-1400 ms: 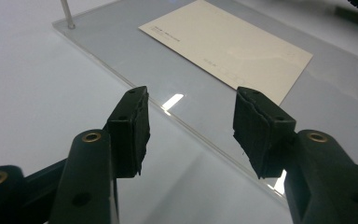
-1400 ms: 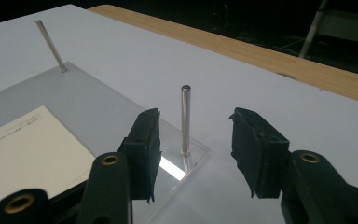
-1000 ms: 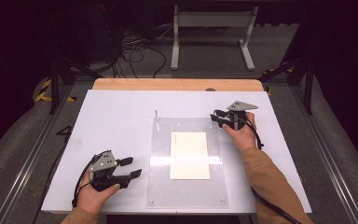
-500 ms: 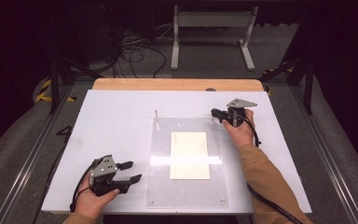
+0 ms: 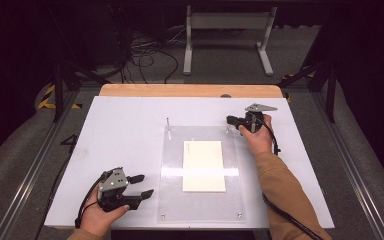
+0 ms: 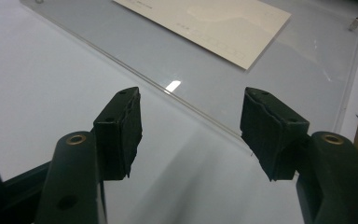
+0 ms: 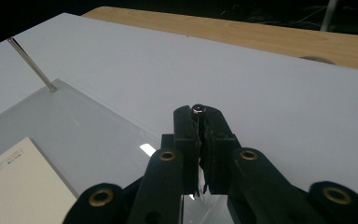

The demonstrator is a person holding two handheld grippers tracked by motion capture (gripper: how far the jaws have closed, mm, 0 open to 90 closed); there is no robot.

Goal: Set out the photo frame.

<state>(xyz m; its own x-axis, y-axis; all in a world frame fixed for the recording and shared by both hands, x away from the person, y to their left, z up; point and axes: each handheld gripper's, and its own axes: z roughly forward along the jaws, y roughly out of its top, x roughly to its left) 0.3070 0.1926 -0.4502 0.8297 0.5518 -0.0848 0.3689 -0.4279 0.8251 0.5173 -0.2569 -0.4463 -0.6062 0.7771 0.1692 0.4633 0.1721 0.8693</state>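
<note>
A clear acrylic plate (image 5: 172, 165) lies on the white table (image 5: 120, 130), with a cream card (image 5: 204, 165) at its middle. Thin metal pins stand at its far corners; the left pin (image 5: 168, 121) is free. My right gripper (image 5: 228, 120) is at the plate's far right corner. In the right gripper view its jaws (image 7: 198, 116) are shut on the right pin (image 7: 198, 109), whose round top shows between the tips. My left gripper (image 5: 146, 185) rests open just left of the plate's near left part. Nothing is between its pads (image 6: 121, 130); the plate's edge (image 6: 186, 100) runs ahead.
A wooden strip (image 5: 190, 90) borders the table's far edge. Behind it on the floor stand a metal frame (image 5: 227, 25) and loose cables (image 5: 145, 50). Rails run along both sides of the table. White table surface lies left of the plate.
The right gripper's jaws, apart a second ago, have closed on the pin at the plate's far right corner. The left hand has stayed in place.
</note>
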